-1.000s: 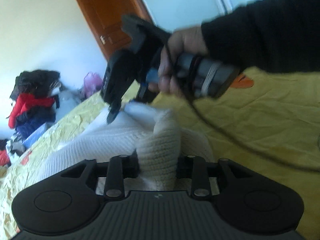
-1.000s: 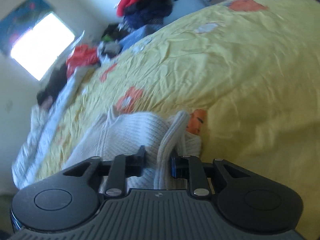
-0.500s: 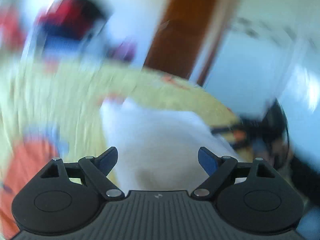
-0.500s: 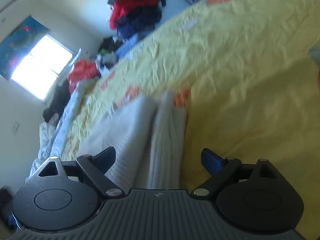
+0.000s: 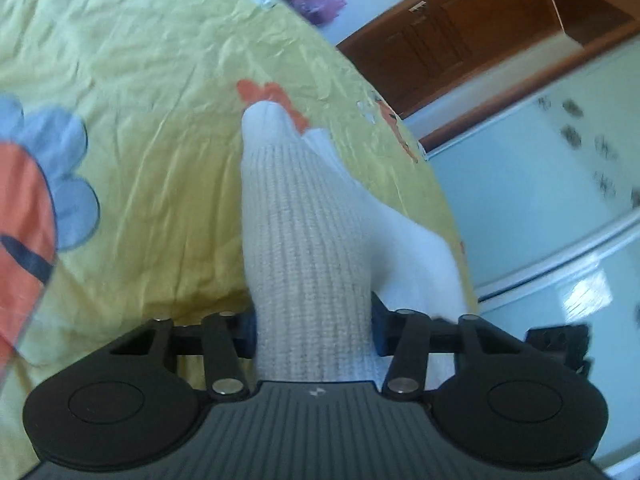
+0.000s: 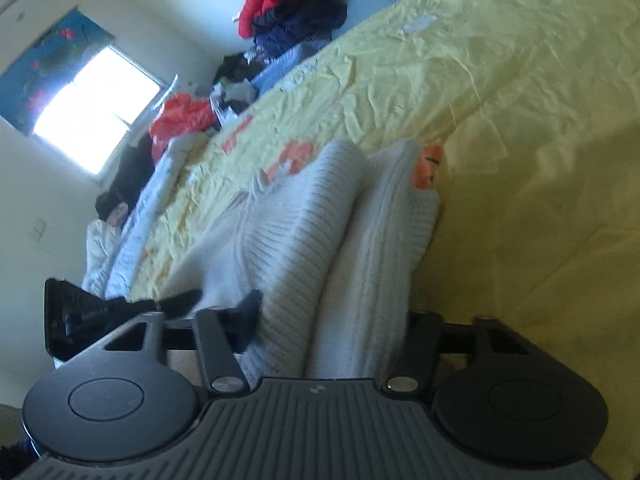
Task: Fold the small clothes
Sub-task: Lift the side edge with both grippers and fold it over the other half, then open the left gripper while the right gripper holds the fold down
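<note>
A white ribbed knit sweater (image 5: pixel 304 220) lies folded in a long bundle on the yellow bed sheet (image 5: pixel 160 80). My left gripper (image 5: pixel 314 328) has its jaws closing on one end of the bundle, and the knit fills the gap between the pads. In the right wrist view the sweater (image 6: pixel 320 208) shows two thick folds side by side on the sheet (image 6: pixel 500 100). My right gripper (image 6: pixel 332 320) is closing on both folds, pads against the cloth. Part of the left gripper's body (image 6: pixel 80 312) shows at the left edge.
A heap of red and dark clothes (image 6: pixel 296 0) sits beyond the bed's far end, with a red bag (image 6: pixel 180 116) and a white quilt (image 6: pixel 132 220) along its side below a bright window (image 6: pixel 96 112). A brown wooden door (image 5: pixel 460 32) stands past the bed's edge.
Both grippers let go of the sweater, opened wide, then closed on it again. The left gripper rolled and swung to a new spot. The sweater now lies flatter.
</note>
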Motion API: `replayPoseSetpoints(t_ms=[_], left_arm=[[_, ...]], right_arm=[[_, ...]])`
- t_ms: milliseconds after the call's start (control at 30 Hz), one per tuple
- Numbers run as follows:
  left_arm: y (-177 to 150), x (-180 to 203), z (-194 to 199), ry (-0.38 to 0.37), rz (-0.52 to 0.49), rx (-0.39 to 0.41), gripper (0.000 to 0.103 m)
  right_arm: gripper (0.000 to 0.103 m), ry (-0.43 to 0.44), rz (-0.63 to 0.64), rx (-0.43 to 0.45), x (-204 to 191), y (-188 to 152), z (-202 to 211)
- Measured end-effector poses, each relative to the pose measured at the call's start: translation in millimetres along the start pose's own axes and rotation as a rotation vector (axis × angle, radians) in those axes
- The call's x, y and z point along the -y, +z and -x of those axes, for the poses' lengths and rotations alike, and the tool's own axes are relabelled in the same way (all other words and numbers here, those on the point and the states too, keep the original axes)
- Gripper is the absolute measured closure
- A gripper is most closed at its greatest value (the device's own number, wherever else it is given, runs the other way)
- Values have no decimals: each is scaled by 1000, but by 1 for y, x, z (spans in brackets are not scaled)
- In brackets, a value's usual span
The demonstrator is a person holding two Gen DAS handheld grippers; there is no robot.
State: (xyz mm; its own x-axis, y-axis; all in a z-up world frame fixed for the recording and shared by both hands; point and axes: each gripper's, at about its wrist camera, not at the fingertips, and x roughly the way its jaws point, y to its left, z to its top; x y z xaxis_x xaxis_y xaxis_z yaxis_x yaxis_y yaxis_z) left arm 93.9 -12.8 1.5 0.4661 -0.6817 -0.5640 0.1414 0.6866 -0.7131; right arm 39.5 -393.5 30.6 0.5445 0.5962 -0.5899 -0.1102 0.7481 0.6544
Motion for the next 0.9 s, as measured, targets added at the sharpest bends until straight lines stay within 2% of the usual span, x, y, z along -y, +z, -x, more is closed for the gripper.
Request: replayPoseSetpoints(t_ms=[133, 300, 367, 433, 467, 500, 533, 567, 667, 733, 800, 833, 900], left_arm=[[6, 11, 28, -4, -63, 32, 57], [45, 4, 60, 95, -105, 97, 56], [59, -8, 62, 155, -105, 92, 55], [67, -27, 51, 200, -77, 60, 52], [66, -37, 44, 217, -53, 48, 49], [63, -47, 38, 222, -39, 47, 40], [59, -54, 37, 207, -24, 64, 36], [53, -59, 43, 181, 1, 91, 36], [30, -61, 75, 105, 44, 135, 36], [11, -67, 102, 46, 58, 192, 36], [-12, -74, 125, -26, 86, 203, 35], [-20, -76, 129, -41, 87, 193, 35], [-32, -72, 132, -29, 57, 163, 35]], right_arm=[[58, 52, 24, 35, -24, 7, 4], [58, 131, -17, 26, -47, 22, -37], [58, 140, -41, 17, -51, 27, -60], [58, 111, -56, 5, -51, 29, -83], [53, 79, -71, 7, -45, 29, -93], [44, 72, -100, 10, -38, 27, -98], [39, 82, -141, 10, -30, 25, -100], [31, 96, -190, 7, -23, 22, -98], [32, 111, -218, 53, -22, 12, -69], [34, 109, -175, 127, -30, 6, -34], [34, 146, -114, 170, -43, -1, -2], [34, 175, -101, 160, -50, -3, 5], [35, 221, -46, 84, -68, -7, 7]])
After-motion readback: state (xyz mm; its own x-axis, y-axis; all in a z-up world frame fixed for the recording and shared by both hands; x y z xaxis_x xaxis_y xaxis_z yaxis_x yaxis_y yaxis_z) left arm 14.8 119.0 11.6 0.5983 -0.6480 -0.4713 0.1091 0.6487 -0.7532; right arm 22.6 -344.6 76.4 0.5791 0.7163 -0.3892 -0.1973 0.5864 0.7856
